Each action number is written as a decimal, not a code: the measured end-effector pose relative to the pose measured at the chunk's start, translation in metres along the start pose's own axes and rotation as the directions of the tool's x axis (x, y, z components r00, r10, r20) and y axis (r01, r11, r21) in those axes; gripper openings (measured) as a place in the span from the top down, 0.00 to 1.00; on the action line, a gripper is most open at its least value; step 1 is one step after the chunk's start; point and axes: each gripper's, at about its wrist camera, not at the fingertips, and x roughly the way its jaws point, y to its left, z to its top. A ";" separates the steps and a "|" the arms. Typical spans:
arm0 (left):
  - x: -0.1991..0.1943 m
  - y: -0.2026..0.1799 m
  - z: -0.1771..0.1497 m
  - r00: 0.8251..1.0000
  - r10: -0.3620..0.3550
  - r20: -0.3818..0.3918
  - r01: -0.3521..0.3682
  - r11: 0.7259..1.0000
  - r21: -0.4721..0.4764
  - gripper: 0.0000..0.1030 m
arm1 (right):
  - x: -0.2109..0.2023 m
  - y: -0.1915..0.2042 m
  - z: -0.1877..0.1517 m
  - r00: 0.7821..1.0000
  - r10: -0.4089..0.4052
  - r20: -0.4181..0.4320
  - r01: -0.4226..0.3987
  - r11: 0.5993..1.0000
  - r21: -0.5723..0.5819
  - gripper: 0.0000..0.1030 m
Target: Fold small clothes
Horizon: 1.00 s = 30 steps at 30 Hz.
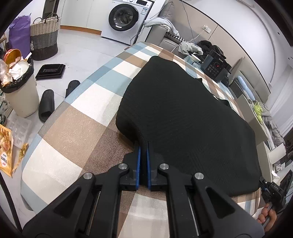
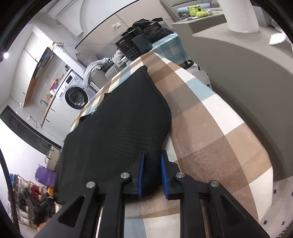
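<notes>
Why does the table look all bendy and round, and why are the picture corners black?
Left wrist view: the fisheye lens curves the checked tablecloth and walls; its corners go black past the lens edge. Right wrist view: same bulge, tilted, with a bright lamp glare top left. Both are sharp; the black garment is so dark its folds barely show.

Both cams ride right behind their claw, angled down along the fingers and super close to the checkered tabletop (image 1: 77,117). The left claw (image 1: 143,146) view faces the washing machine (image 1: 126,17) ahead. Both views share the black garment (image 2: 119,119) in front of each claw and the black appliance (image 2: 133,44) beyond.
</notes>
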 end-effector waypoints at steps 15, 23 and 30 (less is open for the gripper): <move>-0.021 0.009 -0.018 1.000 0.019 0.000 -0.019 1.000 0.004 0.97 | -0.015 0.001 -0.021 0.998 -0.058 0.012 0.058 0.998 -0.033 0.91; -0.034 0.017 -0.017 1.000 0.009 -0.009 -0.009 1.000 -0.020 0.72 | -0.050 0.028 -0.010 0.985 -0.060 0.159 0.077 0.992 -0.098 0.54; -0.065 0.018 -0.015 0.997 0.034 0.073 -0.035 0.999 0.010 0.42 | -0.022 0.080 -0.014 0.993 -0.026 0.112 0.056 0.960 -0.274 0.47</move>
